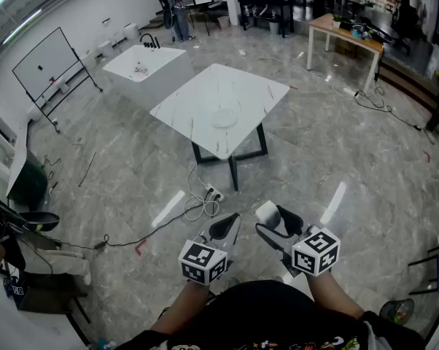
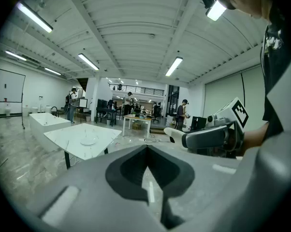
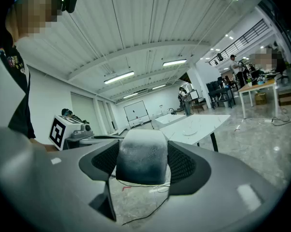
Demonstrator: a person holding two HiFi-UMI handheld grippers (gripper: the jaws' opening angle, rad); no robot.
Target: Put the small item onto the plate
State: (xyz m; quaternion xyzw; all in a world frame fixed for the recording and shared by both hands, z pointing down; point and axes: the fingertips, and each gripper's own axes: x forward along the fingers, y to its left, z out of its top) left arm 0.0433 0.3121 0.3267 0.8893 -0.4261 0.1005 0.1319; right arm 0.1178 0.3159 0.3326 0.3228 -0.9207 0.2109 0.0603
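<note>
Left gripper [image 1: 232,222]: jaws closed together, empty, held low by the waist. Right gripper [image 1: 270,222]: level beside it, jaws clamped on the small item [image 3: 141,154], a pale rounded block. It is probably light, matte and slightly yielding, so hold it across its sides. The plate [image 1: 225,115] lies on the far table [image 1: 259,90].

Pale, rounded small item [image 3: 141,154] clamped between the fingers [image 3: 186,166], well apart from the clear plate [image 1: 224,115].
</note>
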